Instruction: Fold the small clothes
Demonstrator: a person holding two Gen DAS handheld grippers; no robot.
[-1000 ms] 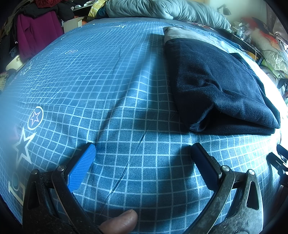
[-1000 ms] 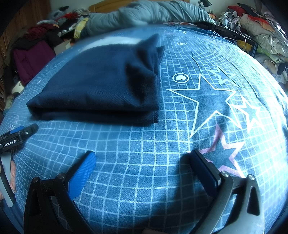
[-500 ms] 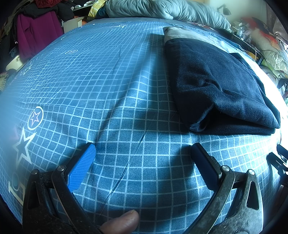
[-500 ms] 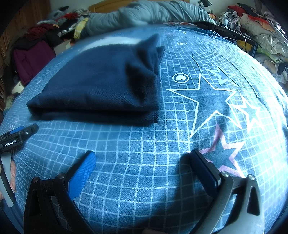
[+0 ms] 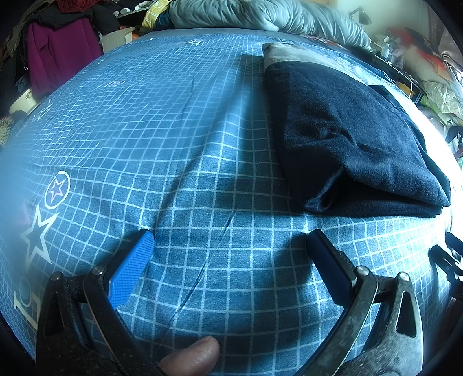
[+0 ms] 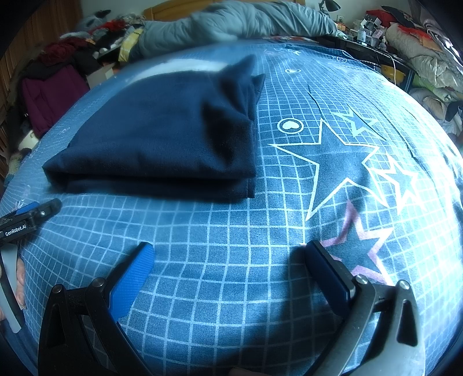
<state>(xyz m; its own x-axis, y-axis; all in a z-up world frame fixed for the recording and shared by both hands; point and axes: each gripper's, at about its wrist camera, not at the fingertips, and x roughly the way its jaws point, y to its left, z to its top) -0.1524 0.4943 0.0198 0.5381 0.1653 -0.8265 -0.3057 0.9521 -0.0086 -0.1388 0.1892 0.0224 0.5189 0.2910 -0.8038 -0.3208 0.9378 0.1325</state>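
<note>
A dark navy garment lies folded in a flat rectangle on the blue grid bedsheet, at the right of the left wrist view. The right wrist view has the same folded garment at upper left. My left gripper is open over bare sheet, a little short of the garment's near corner, with nothing between its blue pads. Over the sheet below the garment's near edge, my right gripper stands open and empty too. The left gripper's tip shows at the left edge of the right wrist view.
A grey duvet is bunched at the head of the bed. Piled clothes and a magenta jacket stand off the left side. A cluttered desk and bedding lie to the right. White star prints mark the sheet.
</note>
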